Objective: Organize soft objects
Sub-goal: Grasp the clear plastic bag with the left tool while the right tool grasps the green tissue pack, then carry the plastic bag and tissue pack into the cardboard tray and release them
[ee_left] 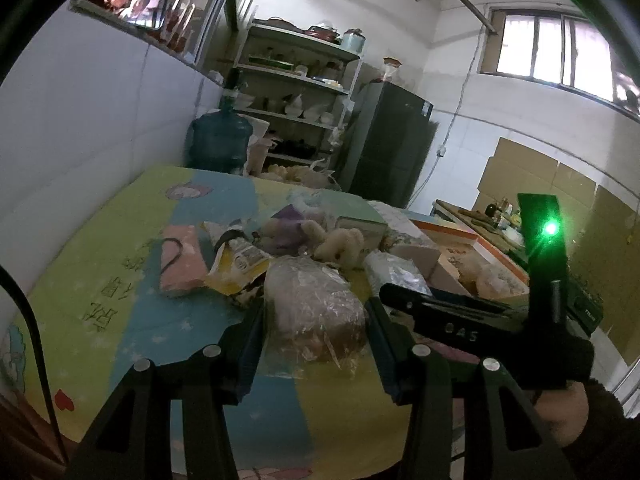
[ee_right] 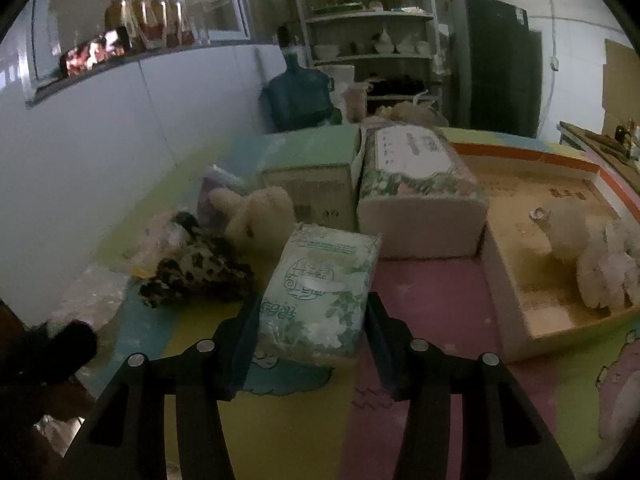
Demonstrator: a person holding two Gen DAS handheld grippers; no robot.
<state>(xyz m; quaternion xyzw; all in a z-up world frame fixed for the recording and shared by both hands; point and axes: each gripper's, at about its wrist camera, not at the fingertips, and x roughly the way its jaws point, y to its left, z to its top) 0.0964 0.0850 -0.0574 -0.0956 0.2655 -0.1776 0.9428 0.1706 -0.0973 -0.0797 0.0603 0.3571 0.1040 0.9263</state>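
Spread left fingers (ee_left: 316, 344) flank a wrapped bundle (ee_left: 312, 304); spread right fingers (ee_right: 312, 340) flank a tissue pack (ee_right: 320, 292).

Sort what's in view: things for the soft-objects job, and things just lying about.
Job: tissue pack, plush toy, bagged soft item, box holding fluffy toys.
Lying about: water jug, fridge, shelf, bottles.
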